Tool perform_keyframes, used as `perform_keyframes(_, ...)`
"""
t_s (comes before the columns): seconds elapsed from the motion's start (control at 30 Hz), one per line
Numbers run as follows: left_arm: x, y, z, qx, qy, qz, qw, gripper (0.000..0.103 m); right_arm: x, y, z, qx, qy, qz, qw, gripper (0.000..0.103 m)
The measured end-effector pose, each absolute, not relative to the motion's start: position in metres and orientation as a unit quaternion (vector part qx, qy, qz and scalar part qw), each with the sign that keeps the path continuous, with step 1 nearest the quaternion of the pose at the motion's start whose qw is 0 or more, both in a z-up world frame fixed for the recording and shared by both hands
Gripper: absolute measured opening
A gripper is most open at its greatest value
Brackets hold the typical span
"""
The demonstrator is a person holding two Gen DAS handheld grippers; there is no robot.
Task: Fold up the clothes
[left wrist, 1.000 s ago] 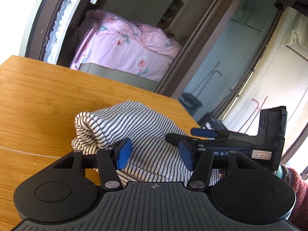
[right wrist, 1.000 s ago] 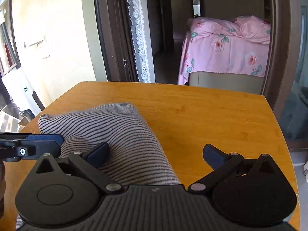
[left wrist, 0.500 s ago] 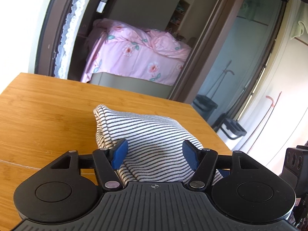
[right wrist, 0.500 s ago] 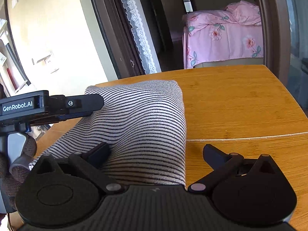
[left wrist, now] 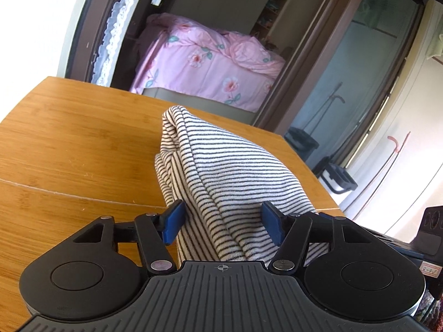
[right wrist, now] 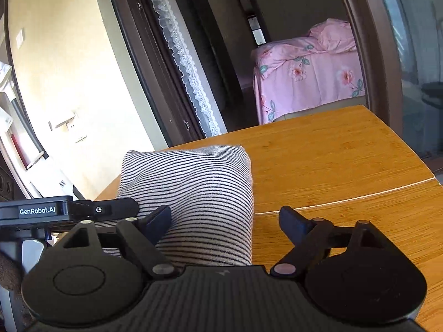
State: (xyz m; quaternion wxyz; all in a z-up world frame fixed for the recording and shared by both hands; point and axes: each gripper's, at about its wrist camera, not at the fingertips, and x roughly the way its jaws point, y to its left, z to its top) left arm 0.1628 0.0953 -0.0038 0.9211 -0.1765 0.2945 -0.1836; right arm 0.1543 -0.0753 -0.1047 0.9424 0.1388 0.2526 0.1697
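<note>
Since a second ago the right gripper has slid leftward, jaws closing, apart, fabric against only its left finger. Left gripper is closing around the soft, ribbed striped garment, seemingly pinching its bunched fold. It lies on the smooth bamboo table, bare toward the right edge.
</note>
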Motion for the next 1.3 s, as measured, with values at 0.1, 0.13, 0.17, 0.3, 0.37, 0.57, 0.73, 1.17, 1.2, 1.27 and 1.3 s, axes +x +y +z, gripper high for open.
perform_keyframes(0.1,0.160,0.098,0.001,-0.185,0.274,-0.201,0.922,0.055,0.155,-0.073,-0.104,0.131,0.254,0.172,0.943,0.081)
perform_keyframes(0.13,0.161,0.098,0.001,-0.182,0.273,-0.196,0.924,0.052,0.155,-0.073,-0.104,0.129,0.255,0.172,0.943,0.081)
perform_keyframes(0.17,0.161,0.097,0.001,-0.178,0.273,-0.191,0.926,0.052,0.156,-0.073,-0.105,0.128,0.258,0.172,0.942,0.081)
perform_keyframes(0.3,0.163,0.096,0.002,-0.162,0.270,-0.171,0.934,0.053,0.159,-0.075,-0.106,0.136,0.265,0.169,0.940,0.085)
perform_keyframes(0.37,0.164,0.099,-0.001,-0.160,0.276,-0.157,0.934,0.057,0.160,-0.075,-0.106,0.138,0.266,0.167,0.939,0.087)
perform_keyframes(0.57,0.160,0.110,-0.003,-0.181,0.290,-0.154,0.927,0.065,0.160,-0.077,-0.106,0.143,0.265,0.164,0.939,0.090)
perform_keyframes(0.73,0.155,0.102,-0.004,-0.178,0.303,-0.181,0.919,0.074,0.160,-0.079,-0.106,0.151,0.262,0.163,0.939,0.092)
perform_keyframes(1.17,0.148,0.093,0.007,-0.175,0.272,-0.217,0.921,0.048,0.160,-0.085,-0.108,0.167,0.262,0.159,0.937,0.095)
perform_keyframes(1.2,0.149,0.092,0.005,-0.172,0.277,-0.212,0.921,0.048,0.161,-0.085,-0.108,0.167,0.263,0.159,0.937,0.095)
perform_keyframes(1.27,0.151,0.090,0.000,-0.164,0.288,-0.202,0.922,0.048,0.161,-0.084,-0.108,0.166,0.263,0.159,0.937,0.096)
perform_keyframes(1.3,0.153,0.089,-0.002,-0.160,0.292,-0.197,0.922,0.049,0.161,-0.084,-0.109,0.166,0.263,0.159,0.937,0.096)
